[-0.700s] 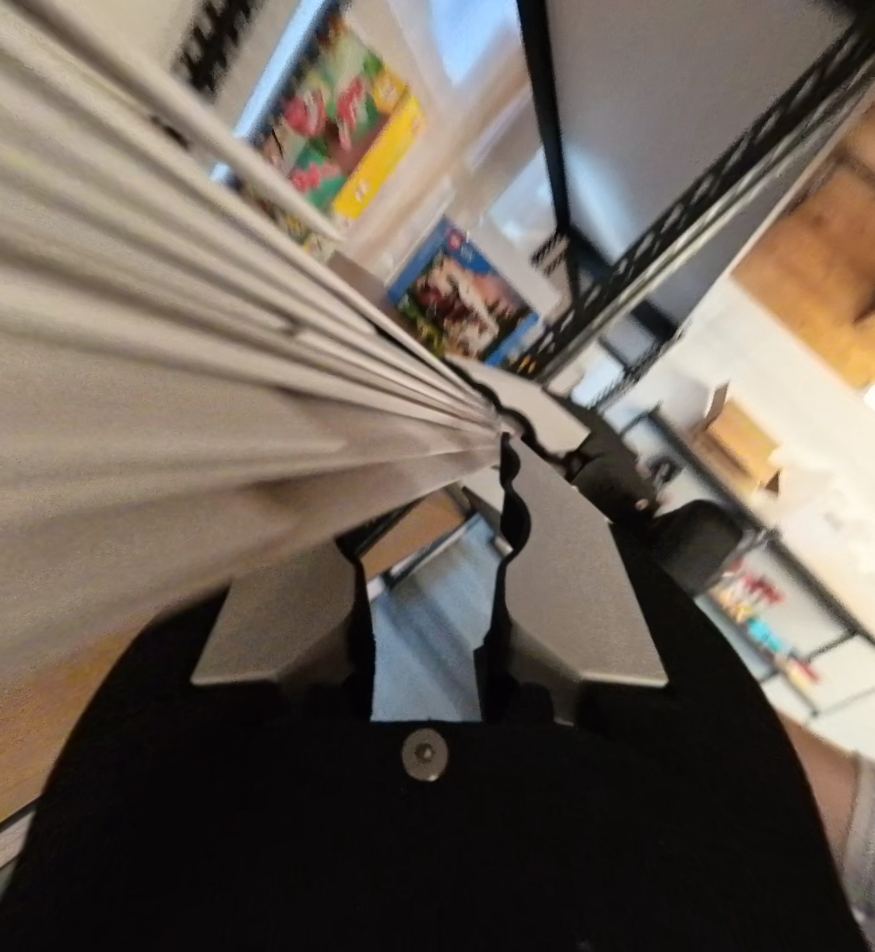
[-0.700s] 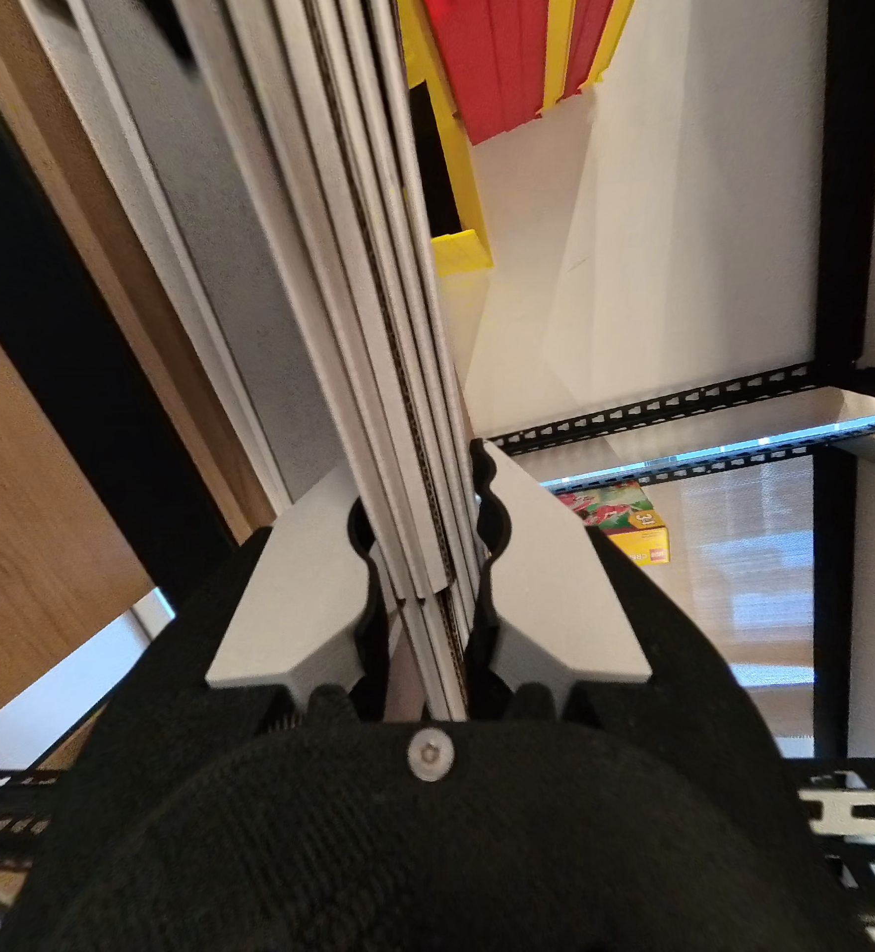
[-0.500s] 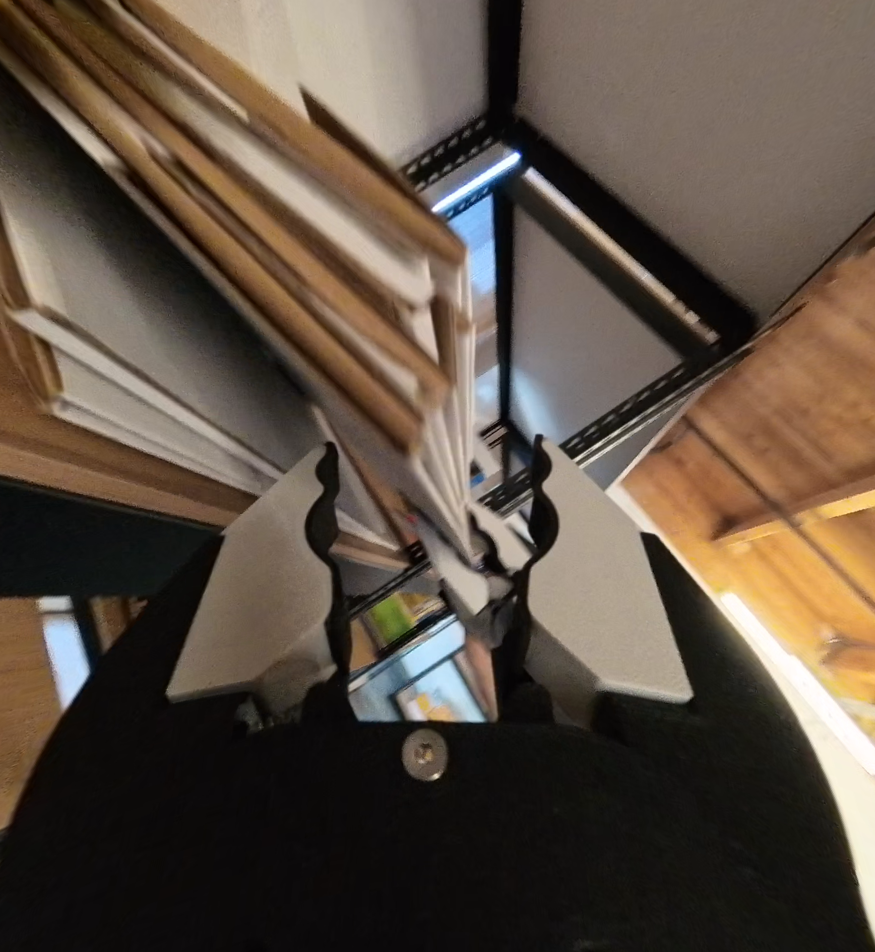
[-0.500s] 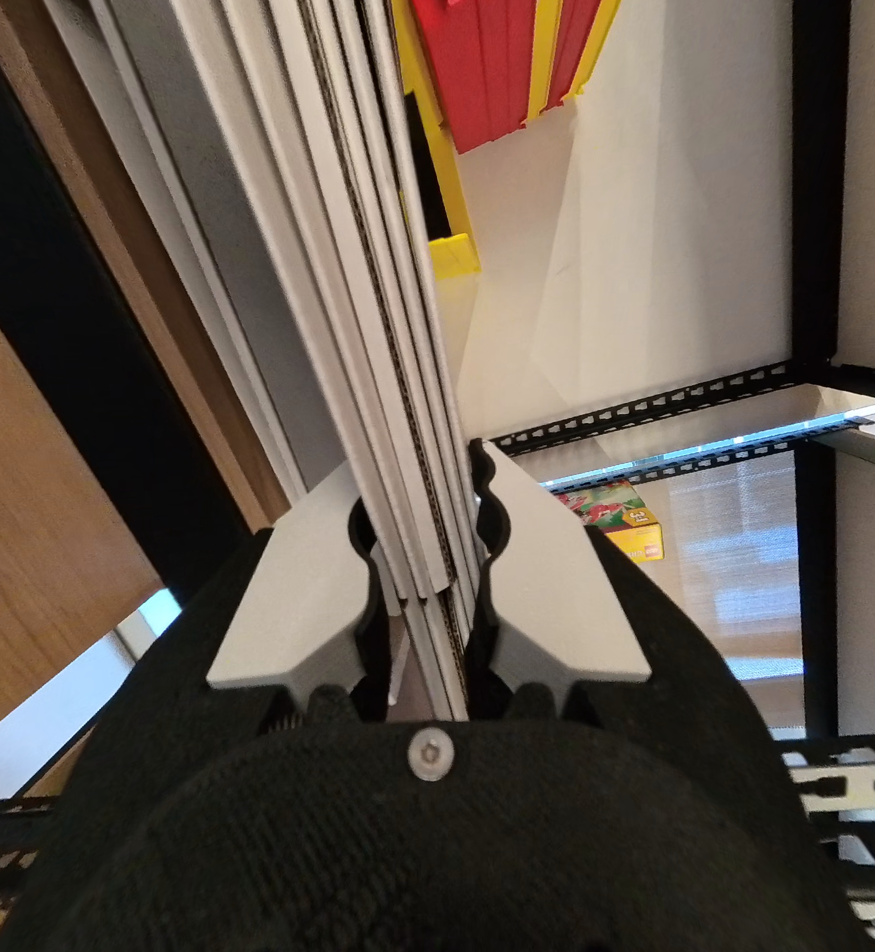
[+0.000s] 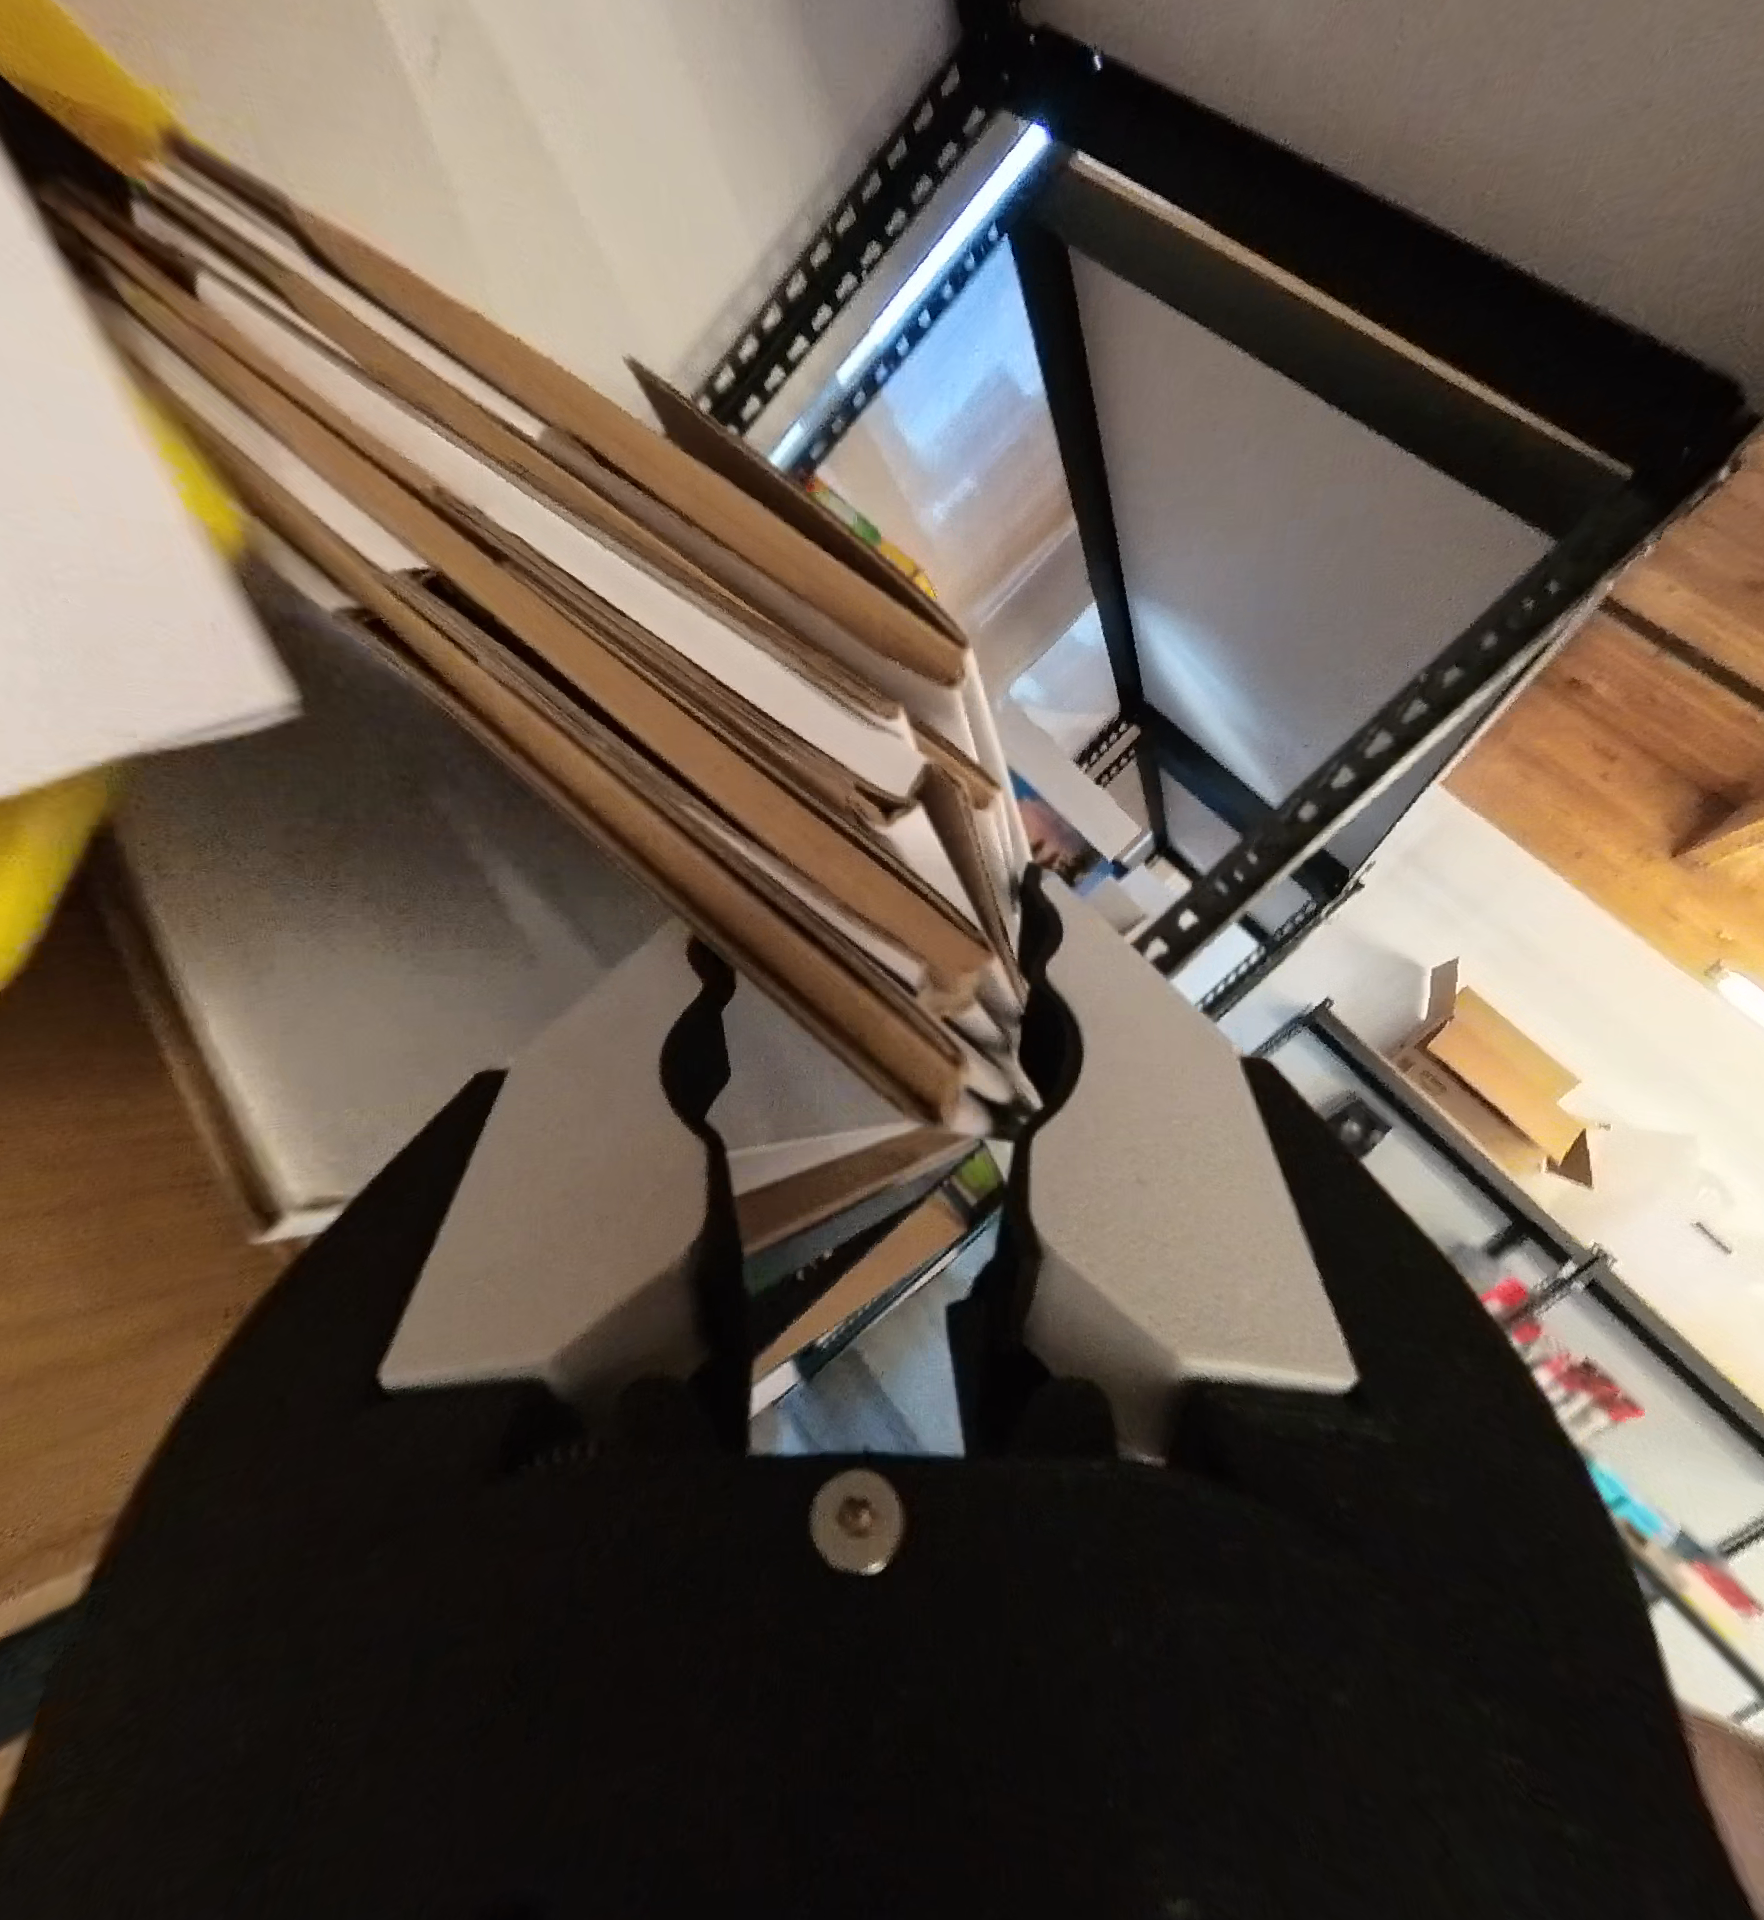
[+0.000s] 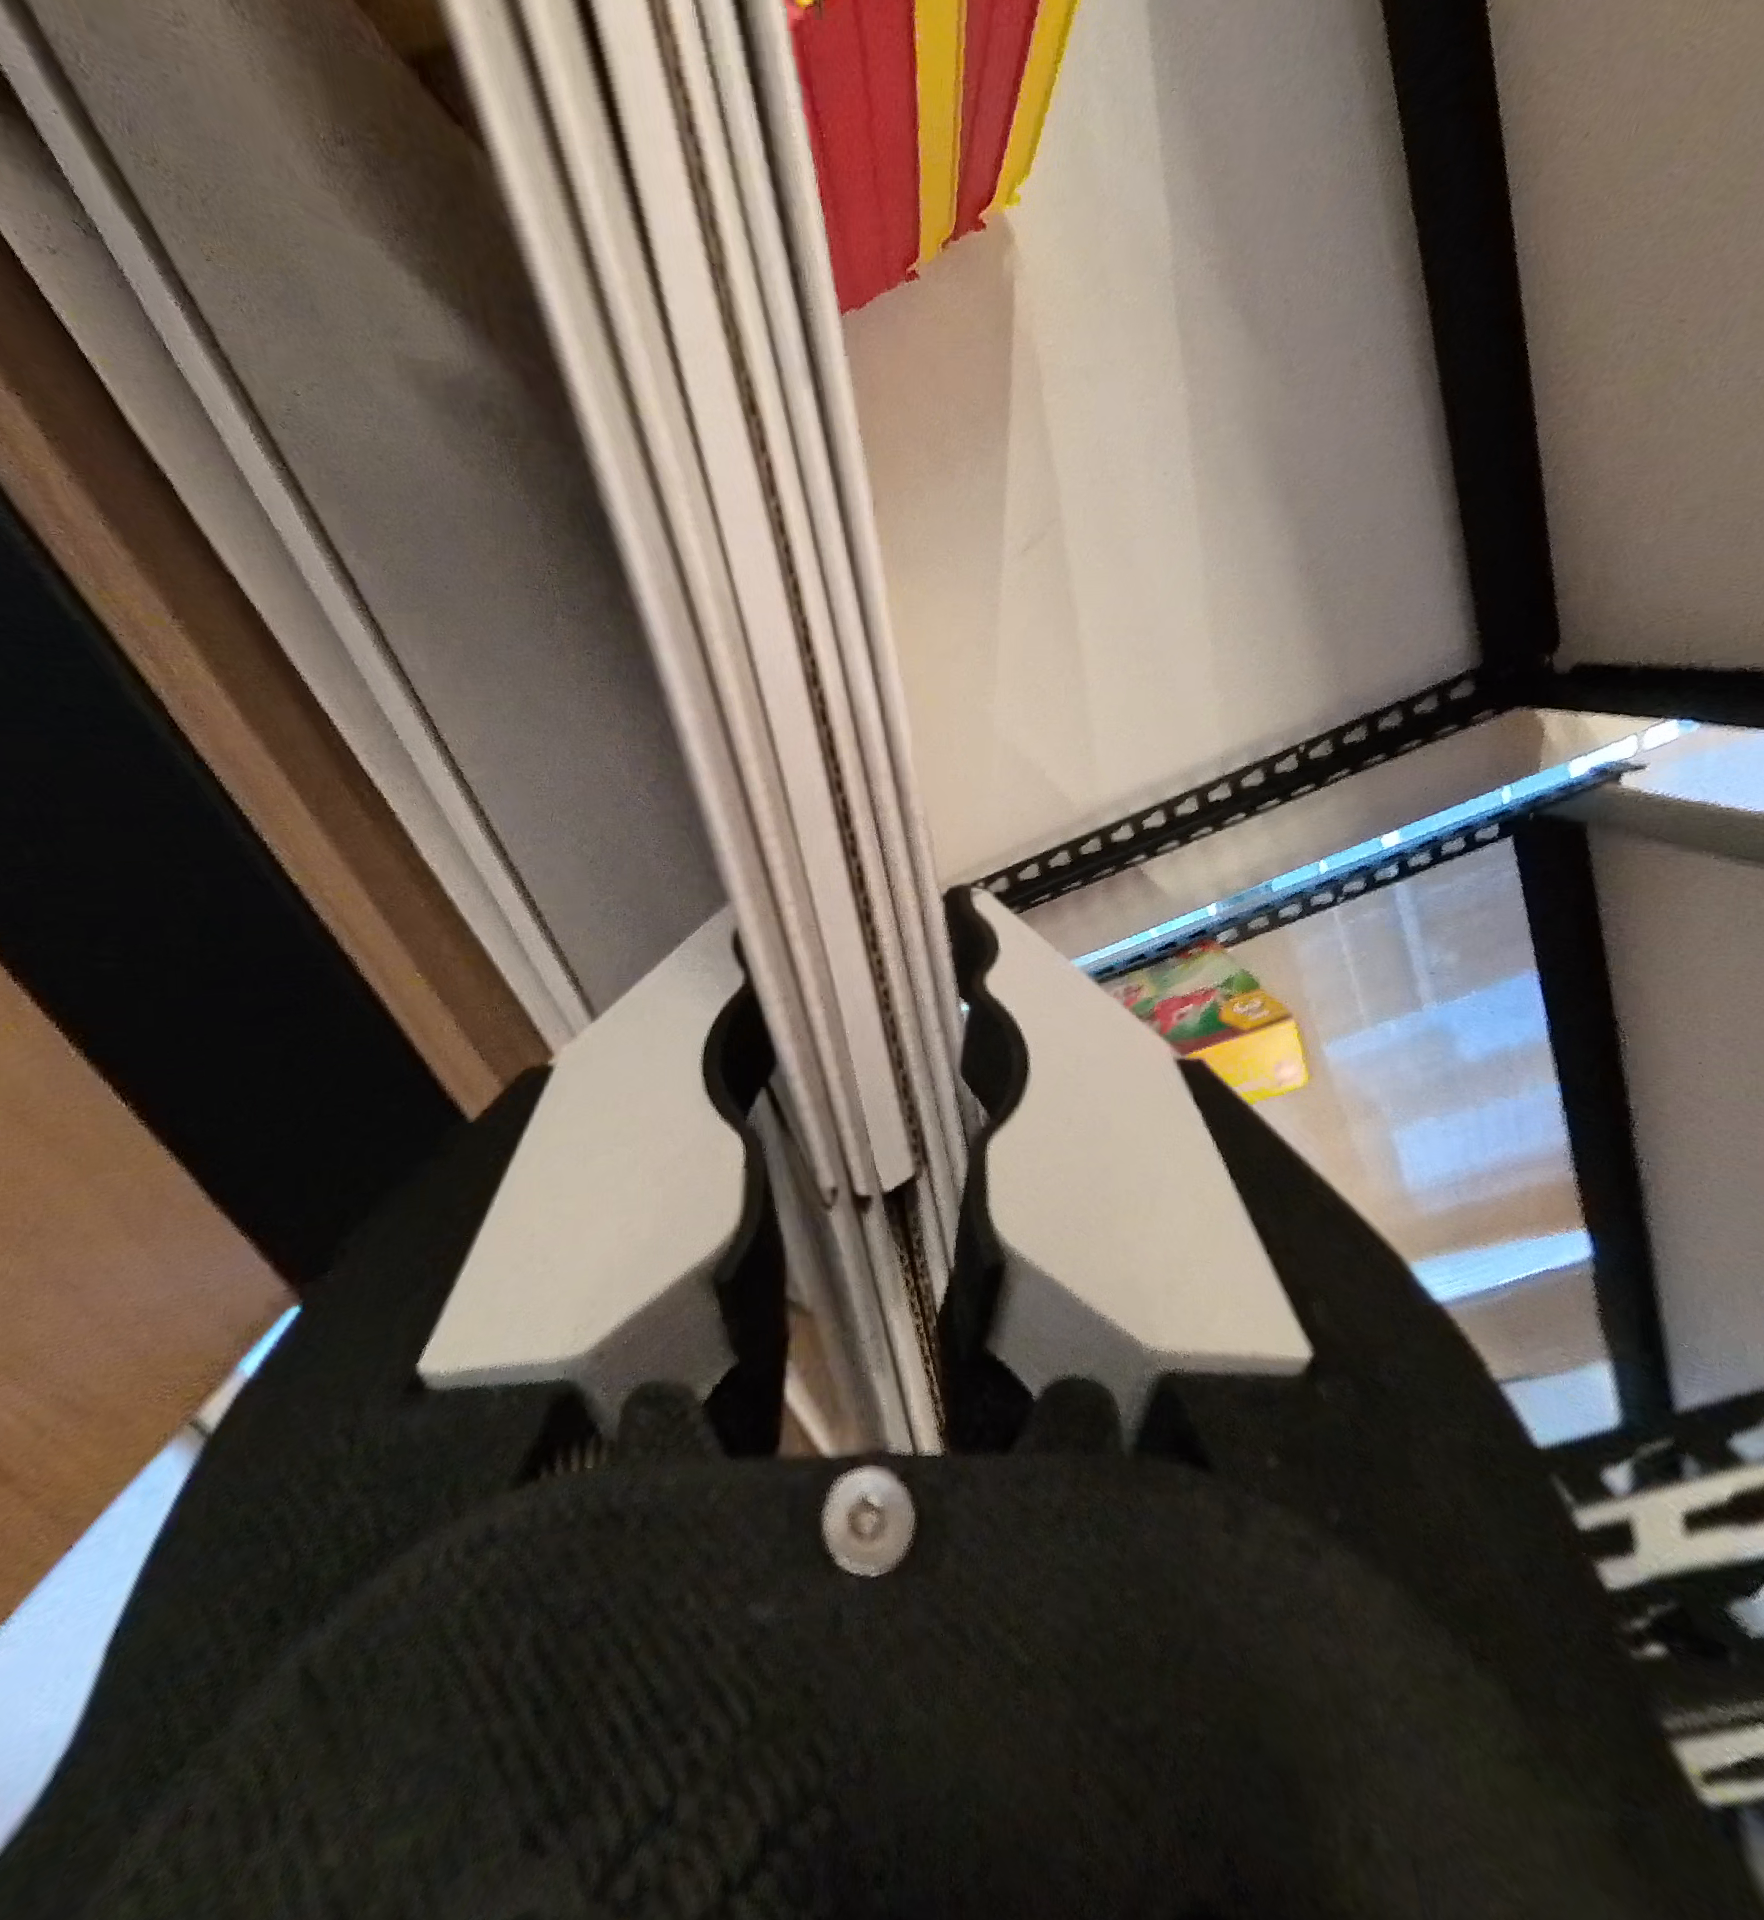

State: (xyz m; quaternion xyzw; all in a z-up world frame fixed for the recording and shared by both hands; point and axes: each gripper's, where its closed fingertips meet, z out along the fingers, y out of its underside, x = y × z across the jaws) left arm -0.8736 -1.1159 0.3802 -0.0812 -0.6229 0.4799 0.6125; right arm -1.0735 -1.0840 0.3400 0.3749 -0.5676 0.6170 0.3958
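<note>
A stack of flattened cardboard boxes point(image 6: 753, 623), white outside and brown inside, runs away from both cameras. My right gripper point(image 6: 850, 914) is shut on one end of this stack, whose edges pass between the jaws down to the gripper body. In the left wrist view the stack point(image 5: 649, 748) comes in from the upper left. Its corner sits between the jaws of my left gripper point(image 5: 862, 914), which is open. The stack's layers lie against the right finger point(image 5: 1117, 1091), with a gap to the left finger point(image 5: 587, 1143).
A black perforated metal shelf frame point(image 5: 1096, 520) with white panels stands behind. A red and yellow box point(image 6: 919, 135) is above the stack, and a colourful toy box point(image 6: 1221, 1023) sits farther back. Wooden beams point(image 5: 1740, 644) and open cardboard boxes point(image 5: 1480, 1070) are at the right. The tips of one gripper are about 20 centimetres away from the tips of the other.
My left gripper has swung from alongside the stack's flat face to its end and opened its jaws around the corner. My right gripper stays clamped and has tilted slightly.
</note>
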